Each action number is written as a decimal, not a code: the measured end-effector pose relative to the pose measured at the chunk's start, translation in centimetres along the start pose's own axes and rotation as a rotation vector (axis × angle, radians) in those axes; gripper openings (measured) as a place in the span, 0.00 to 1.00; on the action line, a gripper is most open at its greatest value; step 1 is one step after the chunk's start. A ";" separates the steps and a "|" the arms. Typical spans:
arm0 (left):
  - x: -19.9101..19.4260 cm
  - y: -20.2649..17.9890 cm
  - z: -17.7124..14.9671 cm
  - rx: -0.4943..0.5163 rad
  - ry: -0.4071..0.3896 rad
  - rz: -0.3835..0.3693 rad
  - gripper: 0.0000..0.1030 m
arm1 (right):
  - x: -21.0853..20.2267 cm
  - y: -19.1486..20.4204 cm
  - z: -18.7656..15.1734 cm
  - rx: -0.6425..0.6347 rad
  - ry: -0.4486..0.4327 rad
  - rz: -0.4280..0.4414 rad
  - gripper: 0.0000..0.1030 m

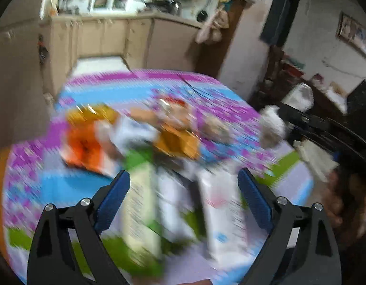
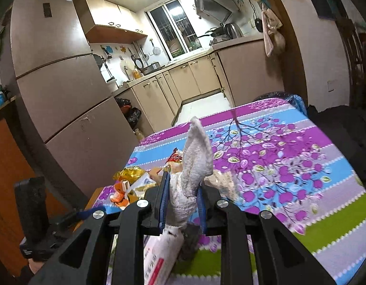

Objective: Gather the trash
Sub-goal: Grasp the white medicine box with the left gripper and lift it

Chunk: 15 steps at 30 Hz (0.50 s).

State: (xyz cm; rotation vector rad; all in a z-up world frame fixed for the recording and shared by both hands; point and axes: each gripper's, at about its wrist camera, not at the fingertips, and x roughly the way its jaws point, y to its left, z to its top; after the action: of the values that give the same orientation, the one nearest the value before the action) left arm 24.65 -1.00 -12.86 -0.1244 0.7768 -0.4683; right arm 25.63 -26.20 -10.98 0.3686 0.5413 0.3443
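My right gripper [image 2: 183, 187] is shut on a crumpled white paper towel [image 2: 194, 156] and holds it above the table with the flowered cloth [image 2: 290, 161]. The towel also shows in the left wrist view [image 1: 272, 128], held by the right gripper at the table's right edge. My left gripper [image 1: 183, 182] is open and empty above the table; this view is blurred. Between and beyond its fingers lie a green and cream carton [image 1: 141, 204], a white box [image 1: 221, 211], an orange wrapper [image 1: 85, 149] and a yellow-brown box [image 1: 177, 142].
A yellow foil wrapper [image 2: 129, 173], an orange wrapper [image 2: 118, 194] and other packaging lie at the table's left. A white and pink package [image 2: 156, 258] lies under my right gripper. A fridge [image 2: 52, 71] stands left, kitchen cabinets [image 2: 183, 80] behind. Black bags [image 2: 130, 111] sit on the floor.
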 end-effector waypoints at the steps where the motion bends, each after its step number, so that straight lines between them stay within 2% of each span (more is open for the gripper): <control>1: 0.2 -1.1 -0.6 0.016 0.016 -0.016 0.86 | -0.5 -0.2 -0.4 0.001 -0.001 -0.003 0.22; 4: 2.0 -3.8 -2.1 0.096 0.070 0.010 0.86 | -1.3 -0.5 -1.2 0.009 0.006 -0.017 0.22; 6: 3.6 -4.1 -2.8 0.093 0.116 0.036 0.85 | -1.5 -0.6 -1.9 0.018 0.017 -0.023 0.22; 10: 5.0 -4.2 -3.3 0.079 0.140 0.059 0.79 | -2.2 -1.4 -3.1 0.032 0.033 -0.036 0.22; 15: 6.5 -4.2 -3.7 0.068 0.177 0.079 0.60 | -2.4 -1.5 -4.1 0.037 0.046 -0.041 0.22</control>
State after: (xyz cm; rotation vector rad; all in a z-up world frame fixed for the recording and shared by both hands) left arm 24.52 -7.39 -18.55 0.0112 0.9345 -0.4344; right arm 21.82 -27.51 -13.85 0.3856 0.6001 0.3037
